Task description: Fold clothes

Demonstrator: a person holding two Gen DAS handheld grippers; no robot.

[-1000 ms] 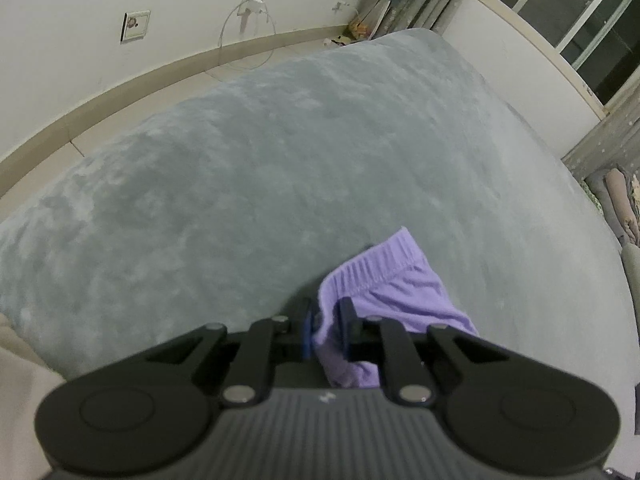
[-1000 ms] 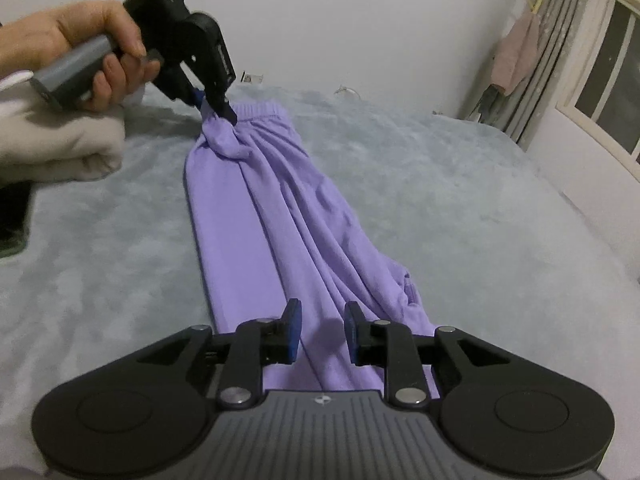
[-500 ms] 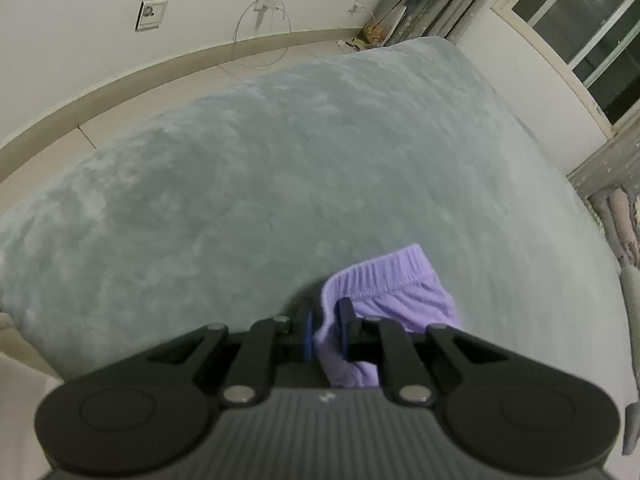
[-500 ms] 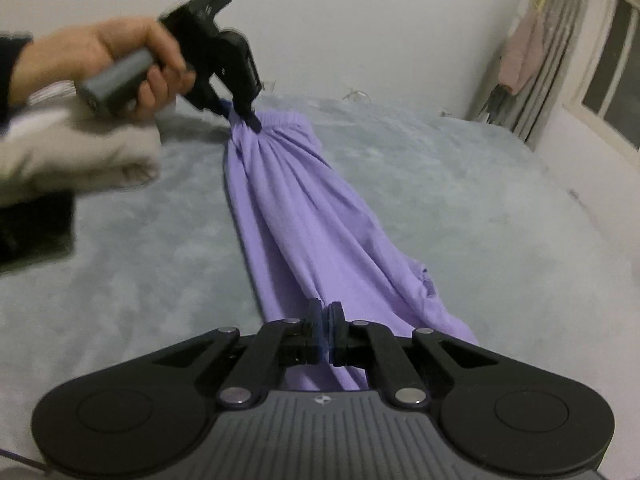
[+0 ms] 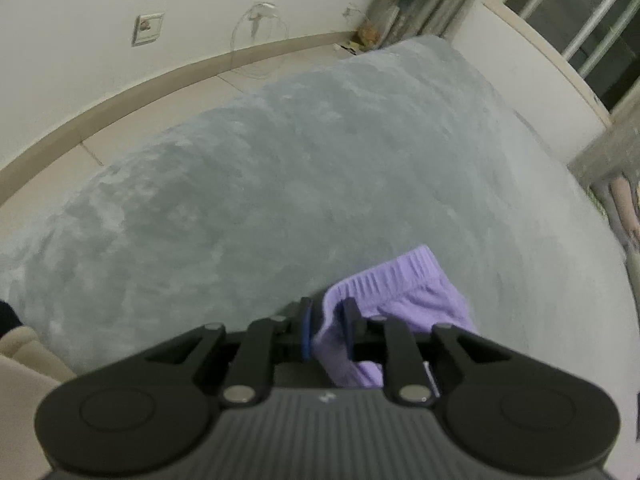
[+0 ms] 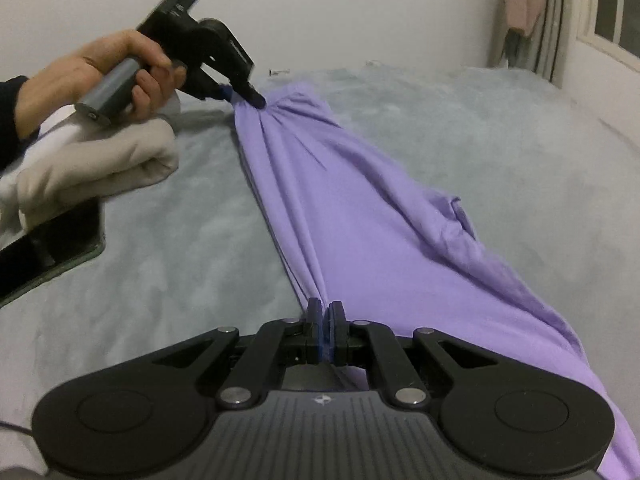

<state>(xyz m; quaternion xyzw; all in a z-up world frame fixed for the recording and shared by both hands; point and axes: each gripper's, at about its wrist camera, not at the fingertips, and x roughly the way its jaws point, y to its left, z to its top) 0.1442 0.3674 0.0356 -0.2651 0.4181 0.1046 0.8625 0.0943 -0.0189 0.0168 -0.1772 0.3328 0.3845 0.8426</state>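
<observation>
The purple garment is stretched along the grey bedcover. Its near end is pinched by the right gripper; its far waistband lies between the left gripper's opening jaws. A re-grip seems needed before folding.

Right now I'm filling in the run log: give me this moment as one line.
step: stretching garment | left gripper: opening, purple garment between jaws | right gripper: shut on garment | surface: grey blanket

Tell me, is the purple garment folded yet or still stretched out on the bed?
Stretched out, not folded. The purple garment runs as one long strip between the left tongs and the right tongs.
</observation>
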